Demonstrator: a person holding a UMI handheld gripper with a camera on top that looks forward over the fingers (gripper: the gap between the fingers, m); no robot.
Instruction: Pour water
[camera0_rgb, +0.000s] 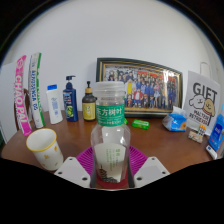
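A clear plastic bottle (110, 140) with a green cap, a green neck band and a pale label stands upright between my fingers. My gripper (111, 166) is shut on the bottle's lower body, and its magenta pads (136, 161) press on both sides. A paper cup (45, 148) with a floral print and a cream inside stands on the brown table (165, 150), just left of my left finger. I cannot see whether the cup holds anything.
Along the white wall stand a tall pink box (21, 94), a white bottle (54, 103), a dark pump bottle (70, 98), a small brown bottle (89, 104), a framed group photo (141, 86), a "GIFT" card (202, 104), and blue packets (178, 122).
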